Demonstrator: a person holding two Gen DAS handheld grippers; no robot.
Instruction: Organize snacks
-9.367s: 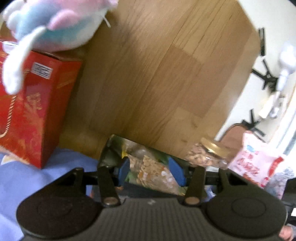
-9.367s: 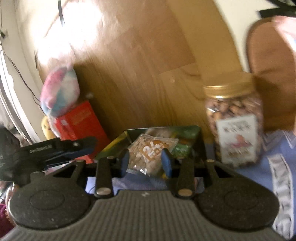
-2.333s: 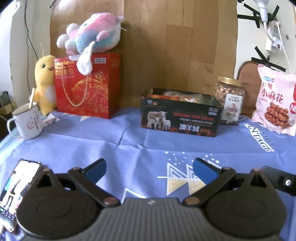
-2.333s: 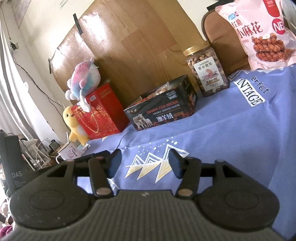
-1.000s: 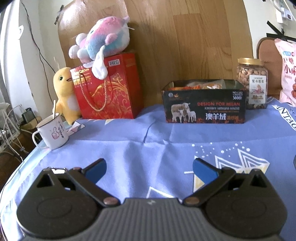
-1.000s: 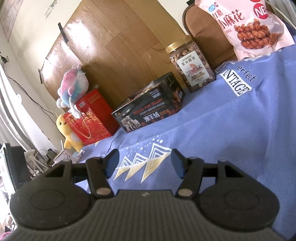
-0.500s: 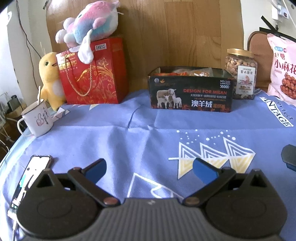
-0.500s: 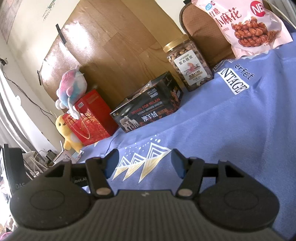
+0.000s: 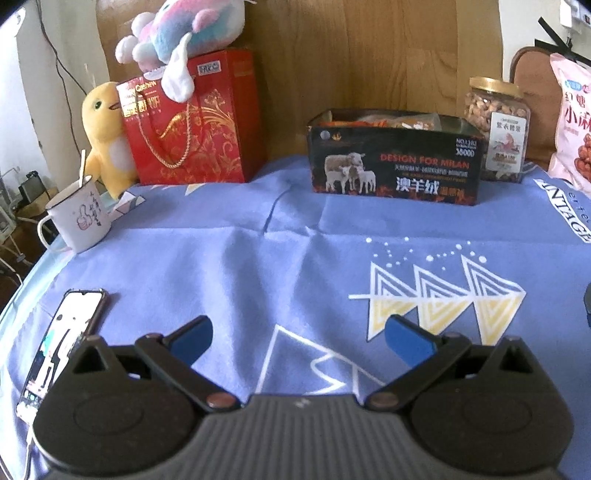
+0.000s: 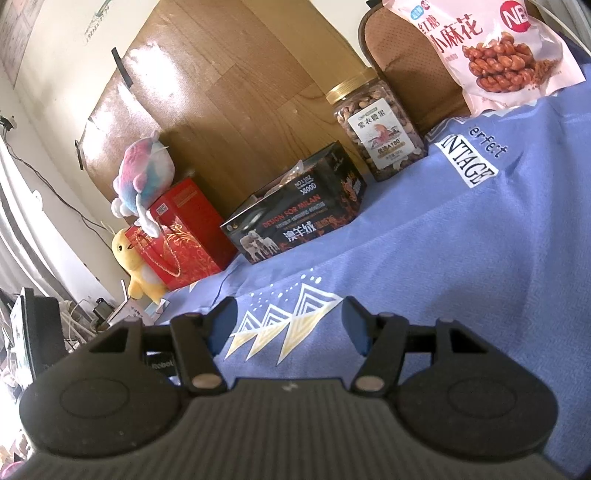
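A black box (image 9: 395, 173) with sheep pictures stands at the back of the blue tablecloth, holding several snack packets (image 9: 388, 121). It also shows in the right wrist view (image 10: 295, 221). A nut jar (image 9: 498, 129) with a gold lid stands to its right, also seen in the right wrist view (image 10: 376, 129). A pink bag of fried twists (image 10: 491, 51) leans at the far right. My left gripper (image 9: 297, 334) is open and empty, low over the cloth, well in front of the box. My right gripper (image 10: 288, 325) is open and empty too.
A red gift bag (image 9: 192, 122) with a pastel plush (image 9: 184, 29) on top stands back left, beside a yellow duck toy (image 9: 103, 129). A white mug (image 9: 77, 218) and a phone (image 9: 62, 339) lie near the left table edge. A wooden board backs the table.
Both grippers released snack packets into the box and pulled back to the near side of the table. In the last second the left view has shifted slightly; both stay open.
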